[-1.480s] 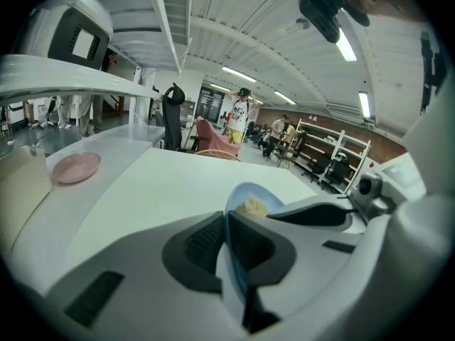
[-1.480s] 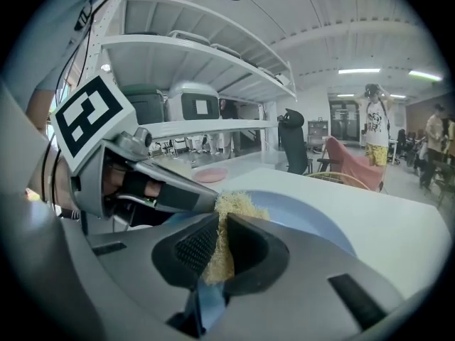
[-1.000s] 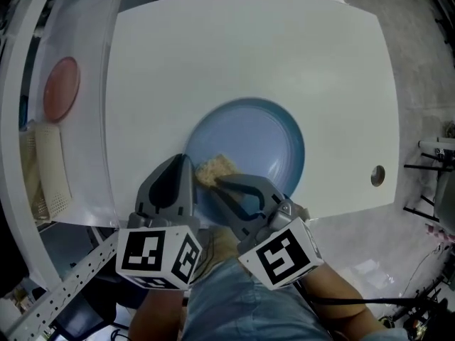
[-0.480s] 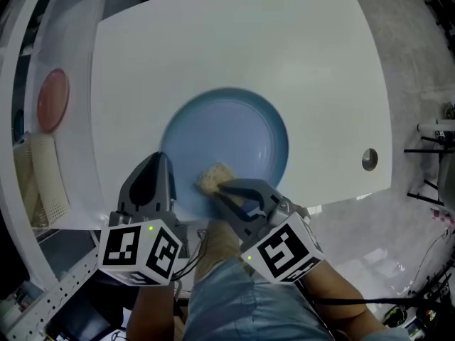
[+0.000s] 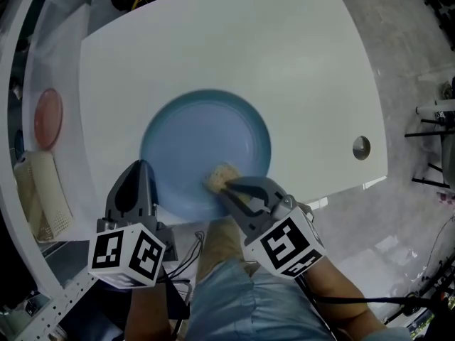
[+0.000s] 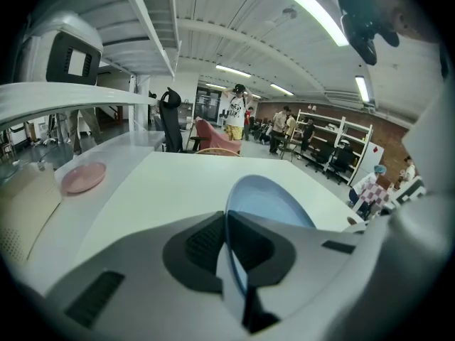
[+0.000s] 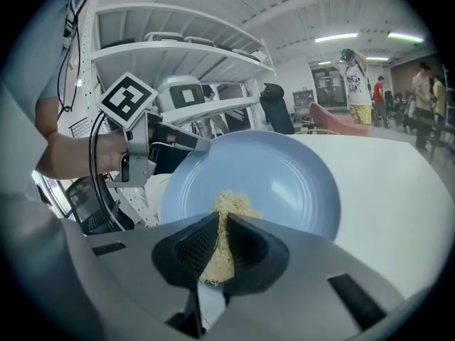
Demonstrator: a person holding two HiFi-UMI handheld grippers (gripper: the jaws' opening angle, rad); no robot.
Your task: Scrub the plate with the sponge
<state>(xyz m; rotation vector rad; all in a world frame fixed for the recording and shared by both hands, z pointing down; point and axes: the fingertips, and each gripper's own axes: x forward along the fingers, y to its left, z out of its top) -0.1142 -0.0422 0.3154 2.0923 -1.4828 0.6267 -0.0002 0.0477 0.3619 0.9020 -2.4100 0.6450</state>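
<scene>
A blue plate (image 5: 206, 148) lies on the white table (image 5: 284, 69), its near-left rim over the table's front edge. My left gripper (image 5: 141, 180) is shut on that rim; the plate's edge (image 6: 234, 261) runs between its jaws in the left gripper view. My right gripper (image 5: 229, 185) is shut on a tan fibrous sponge (image 5: 221, 176), which rests on the plate's near part. In the right gripper view the sponge (image 7: 226, 222) sticks out between the jaws over the plate (image 7: 284, 183), with the left gripper (image 7: 186, 146) at the plate's left rim.
A pink dish (image 5: 47, 109) and a beige mesh mat (image 5: 44, 197) lie on a side counter at the left. A round hole (image 5: 361, 147) sits near the table's right edge. People and chairs stand far off beyond the table in both gripper views.
The plate and both grippers have shifted left and slightly toward me in view. The sponge has slid from the plate's left part toward its near middle.
</scene>
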